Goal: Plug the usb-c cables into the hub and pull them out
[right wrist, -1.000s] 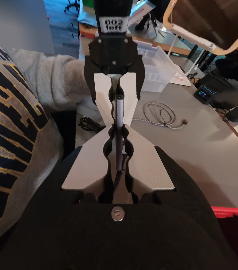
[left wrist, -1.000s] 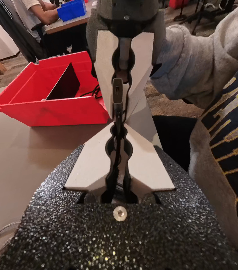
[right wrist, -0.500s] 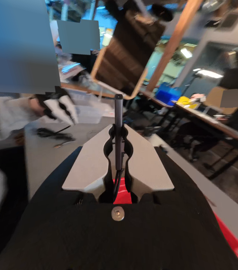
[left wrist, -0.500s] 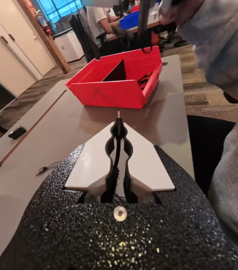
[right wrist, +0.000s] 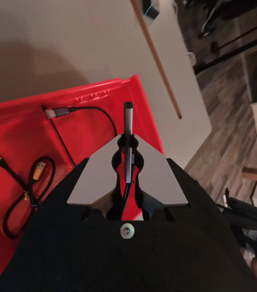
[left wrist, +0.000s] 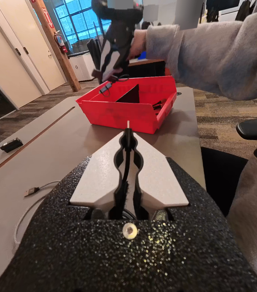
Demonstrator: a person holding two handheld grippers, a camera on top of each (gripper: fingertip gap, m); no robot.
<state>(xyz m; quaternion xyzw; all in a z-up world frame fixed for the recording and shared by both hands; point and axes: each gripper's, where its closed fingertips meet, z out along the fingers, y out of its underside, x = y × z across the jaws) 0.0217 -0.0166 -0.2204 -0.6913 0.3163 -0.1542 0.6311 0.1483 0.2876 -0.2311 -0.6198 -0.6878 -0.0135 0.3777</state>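
Note:
My left gripper [left wrist: 128,136] is shut on the black plug of a USB-C cable [left wrist: 128,139]. Its bare metal tip [left wrist: 128,124] points toward the red bin [left wrist: 121,115] on the brown table. The cable runs back between the fingers. My right gripper [right wrist: 128,137] is shut on a slim grey hub [right wrist: 128,121], seen edge-on and held above the red bin [right wrist: 85,132]. The hub's own black cable with a grey plug [right wrist: 58,112] hangs into the bin. In the left wrist view the right gripper [left wrist: 109,74] shows blurred above the bin's far edge.
A black braided cable with orange plugs [right wrist: 37,171] lies in the bin, beside a dark divider [left wrist: 129,96]. A grey braided cable with a metal plug [left wrist: 31,191] and a small black block [left wrist: 11,144] lie on the table at left. A grey sleeve [left wrist: 211,55] reaches across the upper right. Spacing between my two grippers at the tips: around 35 centimetres.
A second ago the plug sat in the hub with both grippers nose to nose. The plug came out, and the right gripper swung the hub over the red bin.

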